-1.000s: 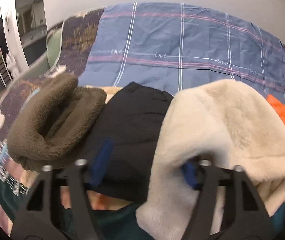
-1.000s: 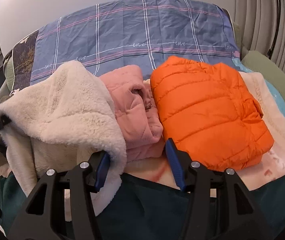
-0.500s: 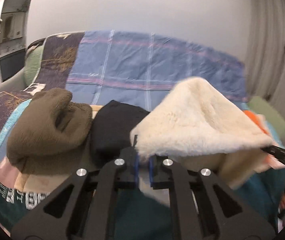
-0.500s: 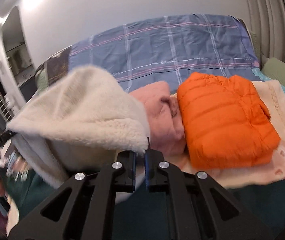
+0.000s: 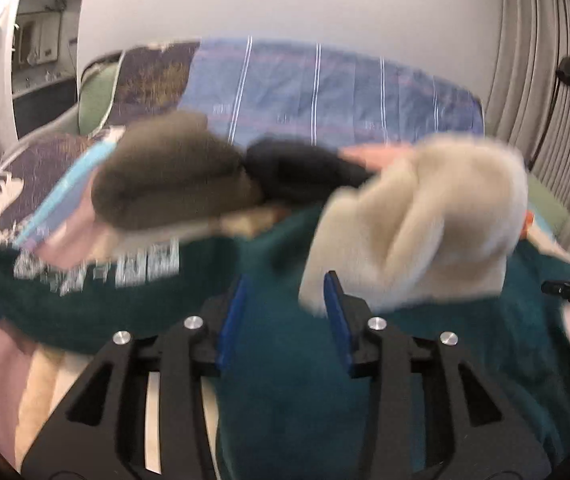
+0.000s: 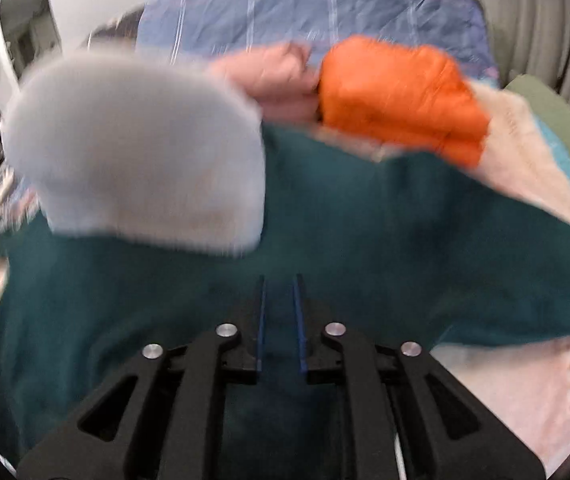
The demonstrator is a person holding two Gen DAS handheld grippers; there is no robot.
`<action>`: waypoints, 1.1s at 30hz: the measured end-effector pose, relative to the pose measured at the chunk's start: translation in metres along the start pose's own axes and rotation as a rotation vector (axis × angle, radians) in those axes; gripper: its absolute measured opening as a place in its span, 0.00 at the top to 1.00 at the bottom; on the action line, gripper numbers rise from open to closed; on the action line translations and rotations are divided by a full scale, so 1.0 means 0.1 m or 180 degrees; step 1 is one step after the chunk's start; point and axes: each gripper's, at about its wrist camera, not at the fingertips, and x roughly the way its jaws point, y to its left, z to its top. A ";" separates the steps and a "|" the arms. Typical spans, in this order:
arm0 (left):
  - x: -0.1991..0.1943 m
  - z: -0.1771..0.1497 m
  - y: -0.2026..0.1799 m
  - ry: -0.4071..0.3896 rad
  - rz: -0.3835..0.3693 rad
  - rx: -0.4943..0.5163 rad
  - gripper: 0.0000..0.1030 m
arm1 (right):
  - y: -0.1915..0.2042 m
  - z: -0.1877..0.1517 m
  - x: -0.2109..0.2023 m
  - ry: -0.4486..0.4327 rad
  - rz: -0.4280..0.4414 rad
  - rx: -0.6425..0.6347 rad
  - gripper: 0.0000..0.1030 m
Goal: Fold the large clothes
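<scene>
Cream fleece jacket (image 5: 425, 220) is sitting bundled on top of the dark green sweatshirt (image 5: 285, 380) that's spread flat across the bed, kind of toward the left side of it going by the right wrist view, where it looks more greyish-white from the blur (image 6: 137, 152). Both frames are pretty smeared so take details with a grain of salt. Left gripper (image 5: 283, 308) has its jaws spread apart with nothing between them, the right-hand blue pad (image 5: 335, 312) just beside the lower edge of the fleece. Right gripper (image 6: 279, 308) is nearly closed, only a narrow slot between the pads, and I honestly can't tell whether any green fabric is pinched in there. Handling-wise I'd guess the fleece is light but bulky and floppy, grippy pile, won't slide much but will sag and unroll if you grab the middle, so take it by a hem or corner edge, one gripper each side. Sweatshirt looks softer and flatter, should drag fine by its hem. Count: one cream fleece, one green sweatshirt with white lettering (image 5: 125, 268), and four already folded at the back: one olive fleece (image 5: 169, 184), one black piece (image 5: 301, 172), one pink jacket (image 6: 281, 84), one orange puffer (image 6: 401, 96). Two grippers.
</scene>
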 end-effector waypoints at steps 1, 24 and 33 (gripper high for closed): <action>0.00 0.15 -0.07 -0.0095 -0.0075 0.0014 0.60 | 0.00 0.13 -0.08 -0.0124 0.0081 0.0084 0.84; 0.97 -0.45 -1.27 0.1273 -0.0783 0.1192 0.52 | 0.79 -0.07 0.58 0.0834 0.0835 -0.0364 0.69; 0.50 0.19 -1.08 0.0597 -0.0764 0.0711 0.65 | 0.85 0.35 -0.14 -0.0197 0.0658 -0.0437 0.65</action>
